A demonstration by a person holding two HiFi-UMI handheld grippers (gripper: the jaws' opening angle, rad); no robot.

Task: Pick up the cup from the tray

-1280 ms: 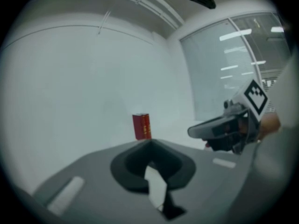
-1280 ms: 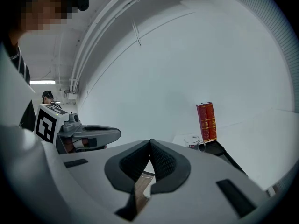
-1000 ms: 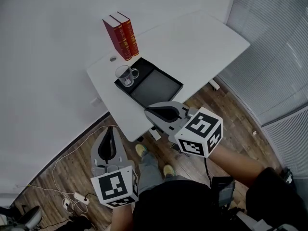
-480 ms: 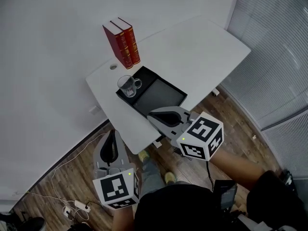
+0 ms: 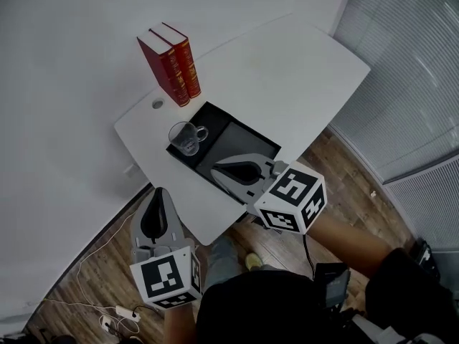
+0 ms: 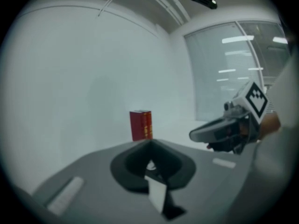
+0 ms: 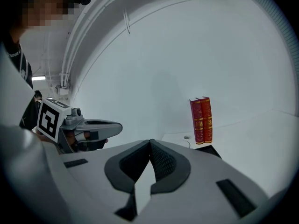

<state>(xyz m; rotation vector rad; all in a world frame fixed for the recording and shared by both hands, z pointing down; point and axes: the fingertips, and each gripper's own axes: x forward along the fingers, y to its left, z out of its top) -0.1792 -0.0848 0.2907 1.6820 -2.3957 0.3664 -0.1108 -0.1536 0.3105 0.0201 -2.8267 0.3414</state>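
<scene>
A clear glass cup (image 5: 186, 136) with a handle stands in the left end of a black tray (image 5: 240, 136) on the white table (image 5: 287, 77). My right gripper (image 5: 217, 169) is shut and empty, its tip over the tray's near edge, a short way right of and nearer than the cup. My left gripper (image 5: 158, 194) is shut and empty, held lower left beside the table's near edge. In the right gripper view the shut jaws (image 7: 150, 143) point past a corner of the tray (image 7: 211, 150); the cup is hidden. The left gripper view shows its shut jaws (image 6: 150, 143) and the right gripper (image 6: 224, 129).
Two red books (image 5: 170, 64) stand upright behind the tray, next to a cable hole (image 5: 157, 104) in the table. A power strip with cables (image 5: 118, 312) lies on the wooden floor at lower left. Window blinds (image 5: 409, 84) run along the right.
Both grippers have come closer to the table. The right gripper's tip now overlaps the tray's near edge, and the left one has reached the table's edge. Both stay shut.
</scene>
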